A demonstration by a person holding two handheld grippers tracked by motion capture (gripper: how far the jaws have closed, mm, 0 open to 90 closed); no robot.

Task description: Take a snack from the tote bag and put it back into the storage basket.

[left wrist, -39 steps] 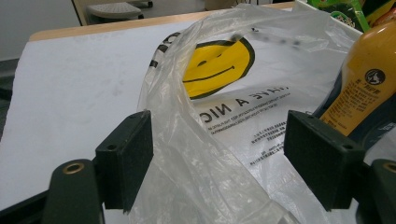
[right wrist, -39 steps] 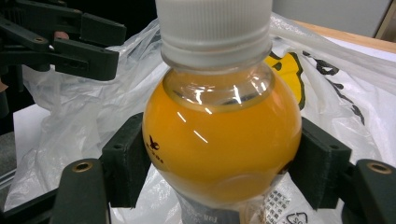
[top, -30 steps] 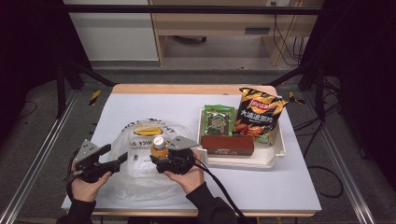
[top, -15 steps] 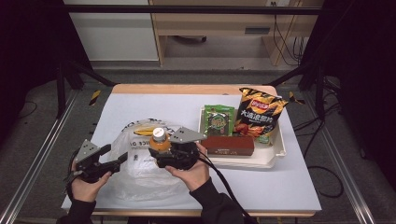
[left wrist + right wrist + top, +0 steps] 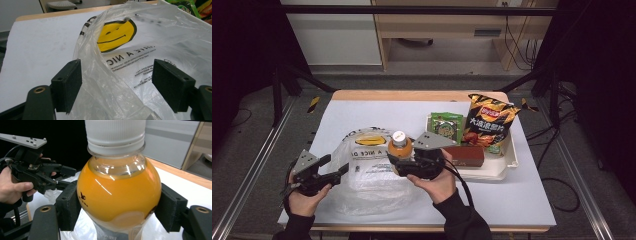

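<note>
High view: the right claw [image 5: 398, 161] sits just left of centre frame, clamped on a bottle [image 5: 399, 146] of orange drink held over the plastic bag [image 5: 372, 165]. In the right claw view the two pads [image 5: 70, 205] press the round belly of the bottle [image 5: 117, 192] from both sides, white cap [image 5: 115, 132] at the top of frame. The bottle looks full, so I'd call it fairly heavy for its size; its smooth curved plastic could slip or swing, and the widest part where the pads sit is a fair hold, though the waist lower down might lock in better.

Over at lower left, the left claw [image 5: 337, 170] is at the bag's edge. In the left claw view its jaws stand well apart, a fold of the bag [image 5: 105, 82] rising between them and brushing the left pad [image 5: 68, 85], not pinched. That film is thin, limp, slippery and easily torn; a bunched rim or handle is the place to grip it. At centre right, a tray [image 5: 507, 162] of snacks waits on the table [image 5: 522, 195].
</note>
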